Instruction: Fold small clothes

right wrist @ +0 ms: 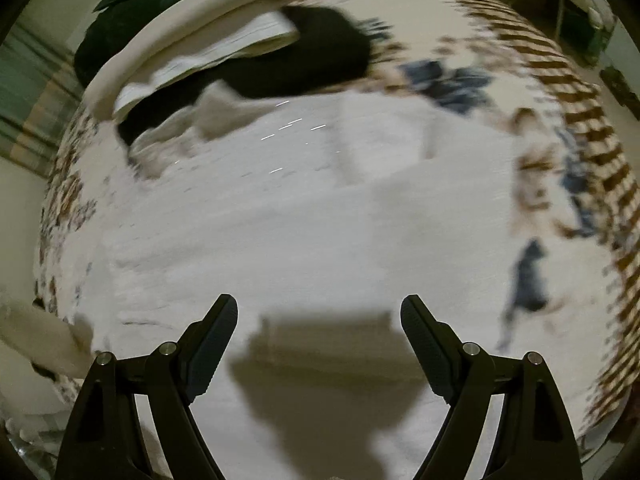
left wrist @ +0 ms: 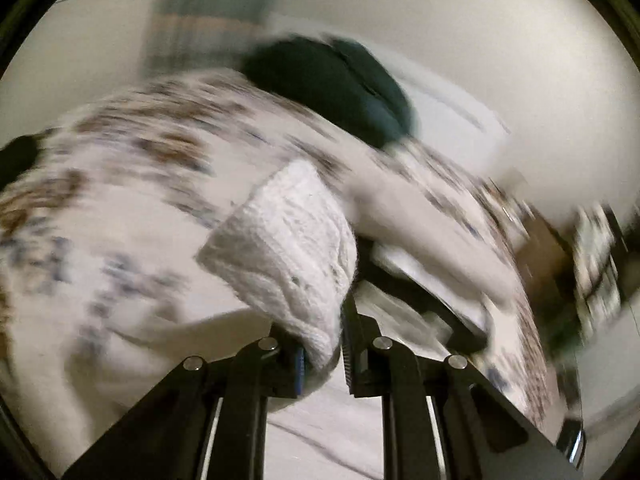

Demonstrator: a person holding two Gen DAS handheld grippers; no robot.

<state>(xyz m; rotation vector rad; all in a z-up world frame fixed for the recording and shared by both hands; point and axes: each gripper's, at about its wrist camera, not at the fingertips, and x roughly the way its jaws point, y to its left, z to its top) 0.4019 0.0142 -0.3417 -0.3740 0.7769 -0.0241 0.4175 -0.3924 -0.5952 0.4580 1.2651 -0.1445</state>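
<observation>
Left tongs (left wrist: 322, 354) clamp white knit (left wrist: 288, 240) | right tongs (right wrist: 319, 320) wide, empty | dark clothes (right wrist: 304, 56) beyond

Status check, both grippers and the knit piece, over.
Left gripper shut on white knit garment, lifted off the patterned bedspread. Right gripper open, empty, over white cloth. Clothes pile behind, not blocking.
</observation>
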